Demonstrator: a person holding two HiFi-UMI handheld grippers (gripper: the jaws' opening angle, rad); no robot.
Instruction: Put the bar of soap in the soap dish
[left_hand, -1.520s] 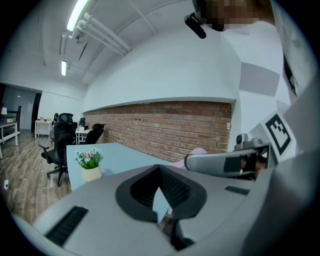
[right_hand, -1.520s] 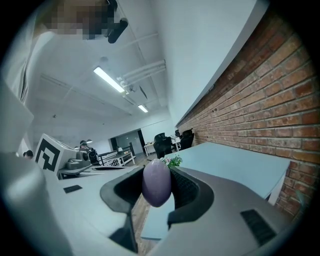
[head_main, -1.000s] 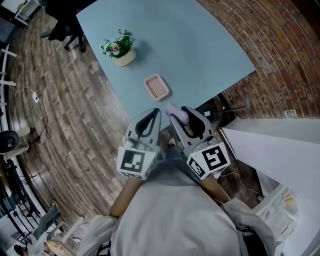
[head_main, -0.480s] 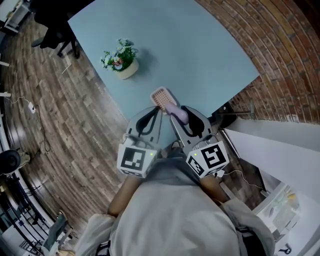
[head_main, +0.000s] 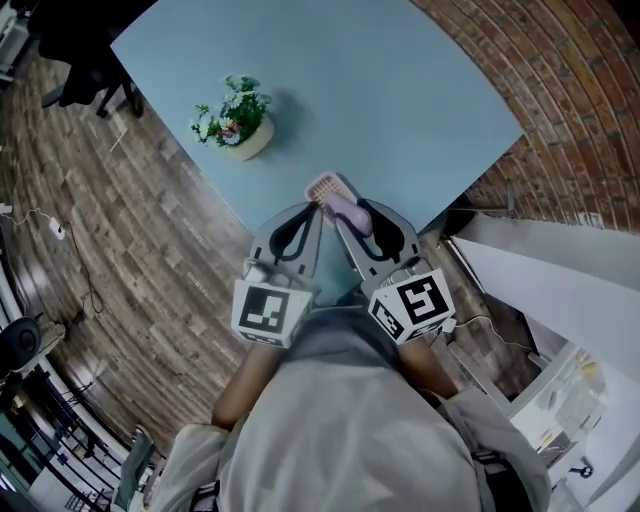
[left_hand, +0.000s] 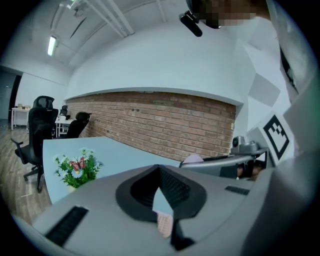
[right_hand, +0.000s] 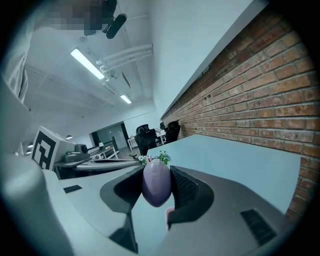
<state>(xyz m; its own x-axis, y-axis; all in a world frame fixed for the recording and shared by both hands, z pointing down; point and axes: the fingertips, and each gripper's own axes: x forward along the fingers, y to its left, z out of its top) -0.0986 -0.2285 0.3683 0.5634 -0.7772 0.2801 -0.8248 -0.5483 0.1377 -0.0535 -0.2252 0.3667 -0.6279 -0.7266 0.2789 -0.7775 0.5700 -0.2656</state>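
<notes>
A lilac bar of soap (head_main: 352, 212) (right_hand: 156, 182) is pinched between the jaws of my right gripper (head_main: 350, 216) (right_hand: 157, 176), which is shut on it. The pink slatted soap dish (head_main: 327, 187) lies on the pale blue table (head_main: 400, 90) just beyond the soap, its near end hidden by the gripper tips. A sliver of the dish (right_hand: 169, 214) shows below the soap, and the dish (left_hand: 165, 224) also peeks through my left jaws. My left gripper (head_main: 308, 214) (left_hand: 159, 169) hovers beside the right one, tips together with nothing in them.
A small potted plant (head_main: 232, 115) (left_hand: 78, 169) stands on the table to the left of the dish. The table's near edge runs just under the grippers. Brick-patterned flooring lies to the right, wood flooring and an office chair (head_main: 90, 60) to the left.
Both grippers have advanced together over the table's near edge, carrying the soap. The dish, earlier a gap ahead, now sits right at the fingertips.
</notes>
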